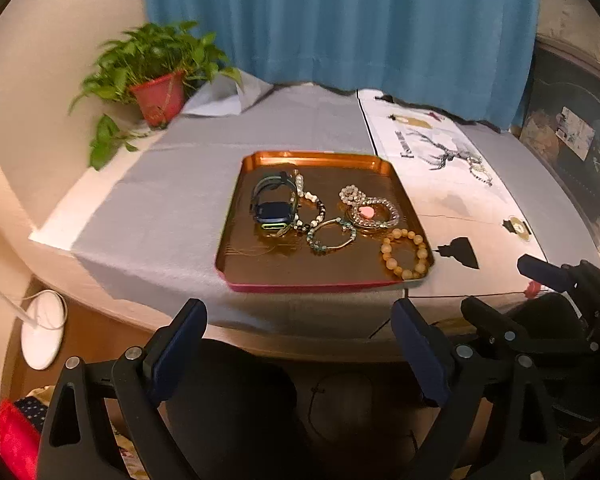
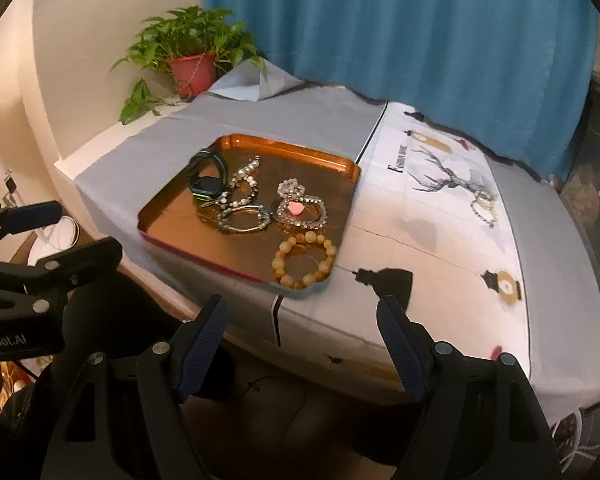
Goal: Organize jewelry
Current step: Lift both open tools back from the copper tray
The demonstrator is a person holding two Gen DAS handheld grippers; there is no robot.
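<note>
A shallow copper-coloured metal tray (image 1: 236, 236) with a red outer edge sits on a grey cloth (image 1: 172, 208) that covers the table. In the tray lie a dark smartwatch with a blue face and looped strap (image 1: 274, 204), a strand of mixed white and dark beads (image 1: 310, 206) just beside it, a thin bangle with blue-green beads (image 1: 332, 236), a coil of clear crystal beads around a pink heart-shaped piece (image 1: 366, 211), and a bracelet of large amber-yellow beads (image 1: 405, 254) in the near right corner. One more pale beaded bracelet (image 2: 485, 209) lies apart from the tray, on the white printed sheet with a stag drawing (image 2: 440, 184).

The left gripper (image 1: 300, 360) hangs off the table's near edge, its blue-padded jaws spread wide with nothing between them. The right gripper (image 2: 300, 356) hangs likewise before the edge, jaws apart and empty. A leafy green plant in a red pot (image 1: 156, 96) stands at the far left corner before a blue curtain (image 1: 340, 20).
</note>
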